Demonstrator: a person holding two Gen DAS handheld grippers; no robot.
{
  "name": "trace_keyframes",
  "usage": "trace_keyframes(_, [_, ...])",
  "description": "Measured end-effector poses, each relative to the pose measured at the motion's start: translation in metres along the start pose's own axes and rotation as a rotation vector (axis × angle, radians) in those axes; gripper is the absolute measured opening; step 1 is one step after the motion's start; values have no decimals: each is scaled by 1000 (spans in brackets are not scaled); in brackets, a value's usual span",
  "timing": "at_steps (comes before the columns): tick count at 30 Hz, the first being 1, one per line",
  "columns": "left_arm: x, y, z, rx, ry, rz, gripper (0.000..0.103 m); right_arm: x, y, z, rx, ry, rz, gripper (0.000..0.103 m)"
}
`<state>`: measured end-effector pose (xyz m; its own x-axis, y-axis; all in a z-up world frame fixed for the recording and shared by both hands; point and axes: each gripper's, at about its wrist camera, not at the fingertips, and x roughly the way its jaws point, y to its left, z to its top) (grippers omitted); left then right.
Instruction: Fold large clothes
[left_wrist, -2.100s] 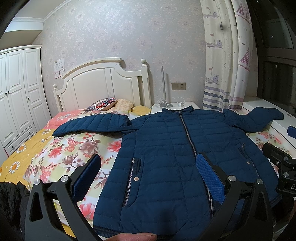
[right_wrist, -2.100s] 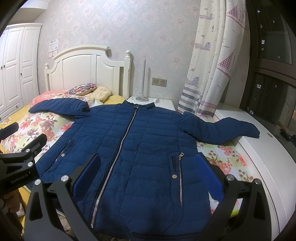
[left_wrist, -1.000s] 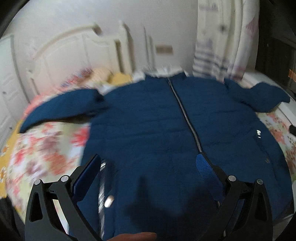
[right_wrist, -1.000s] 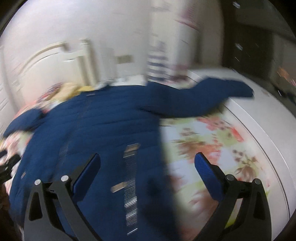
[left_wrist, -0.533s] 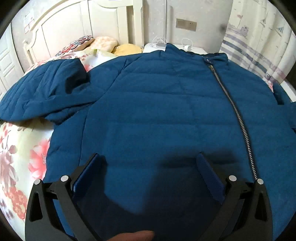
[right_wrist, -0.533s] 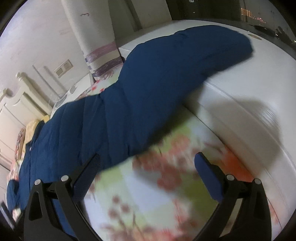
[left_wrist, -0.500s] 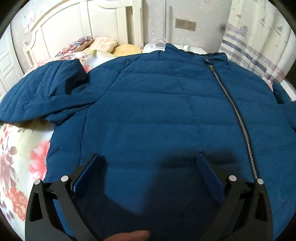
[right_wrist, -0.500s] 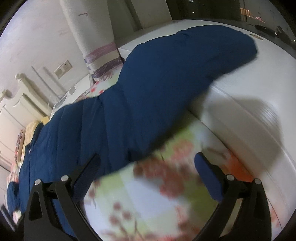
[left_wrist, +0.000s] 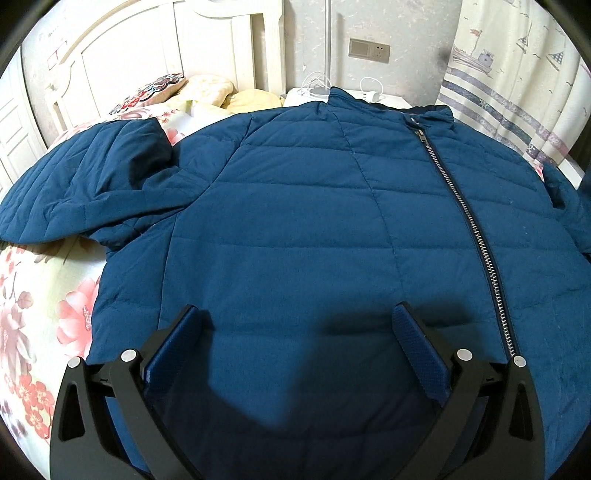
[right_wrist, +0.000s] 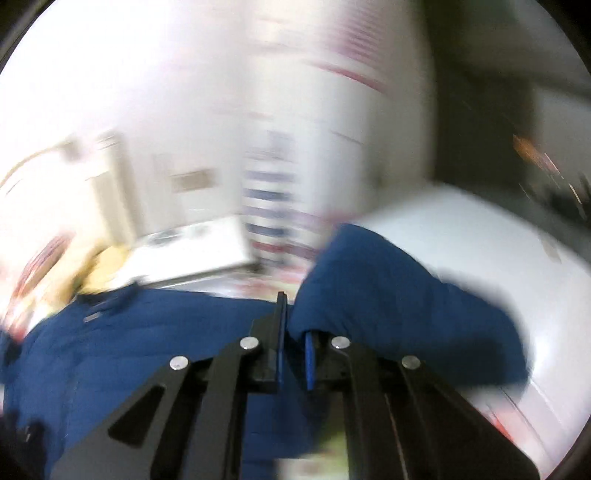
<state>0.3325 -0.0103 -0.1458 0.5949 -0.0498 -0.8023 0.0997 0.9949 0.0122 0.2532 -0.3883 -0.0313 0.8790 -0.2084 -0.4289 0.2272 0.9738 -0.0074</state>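
Jacket is spread, zipped, on the floral bed. Left gripper is held over it, jaws spread; its sleeve is pinched by the right gripper (blurred view).

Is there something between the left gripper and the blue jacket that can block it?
Nothing visible does. The left gripper hangs open just above the jacket, which lies spread flat on the bed, its front bare beneath the fingers. The right gripper is shut on the sleeve, off to the side.
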Motion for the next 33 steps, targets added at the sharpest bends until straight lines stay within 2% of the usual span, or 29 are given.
trace_keyframes(1, [0, 0, 0, 0, 0, -1, 99, -1, 19, 1, -38, -1, 37, 8])
trace_keyframes(2, [0, 0, 0, -1, -1, -1, 99, 0, 53, 0, -95, 14, 113, 8])
trace_keyframes(4, [0, 0, 0, -2, -1, -3, 99, 7, 102, -9, -163, 68, 221, 8])
trace_keyframes(7, [0, 0, -1, -3, -1, -5, 99, 35, 165, -48, -270, 268, 322, 11])
trace_keyframes(9, [0, 0, 0, -2, -1, -7, 99, 62, 195, -80, -323, 443, 380, 29])
trace_keyframes(10, [0, 1, 0, -2, -1, -7, 99, 65, 199, -92, -342, 440, 377, 29])
trace_keyframes(11, [0, 1, 0, -3, -2, -9, 99, 59, 198, -95, -345, 420, 370, 35])
trace_keyframes(13, [0, 1, 0, -2, -2, -9, 99, 53, 188, -92, -302, 484, 431, 60])
trace_keyframes(14, [0, 1, 0, -2, -2, -9, 99, 49, 181, -90, -260, 509, 467, 78])
trace_keyframes(15, [0, 1, -1, -2, -2, -9, 99, 40, 170, -85, -214, 516, 491, 81])
trace_keyframes(16, [0, 2, -1, -3, -3, -11, 99, 26, 157, -84, -173, 501, 509, 81])
trace_keyframes(18, [-1, 2, -1, -3, -5, -16, 99, -9, 125, -83, -134, 415, 520, 81])
trace_keyframes(20, [-2, 3, -1, -9, -13, -23, 99, -28, 100, -83, -90, 354, 447, 81])
trace_keyframes(21, [-5, 1, -1, -5, -22, -12, 98, -37, 76, -89, -35, 335, 377, 81])
trace_keyframes(23, [-19, -14, 1, 59, -80, 10, 98, -46, 37, -102, 56, 329, 294, 79])
trace_keyframes(26, [-63, -77, 7, 277, -229, -29, 98, -50, -1, -131, 184, 357, 242, 78])
trace_keyframes(29, [-84, -152, 12, 500, -317, -33, 98, -46, -16, -154, 270, 371, 213, 75])
trace_keyframes(33, [-71, -238, 19, 695, -293, -97, 98, -48, -27, -164, 314, 359, 227, 76])
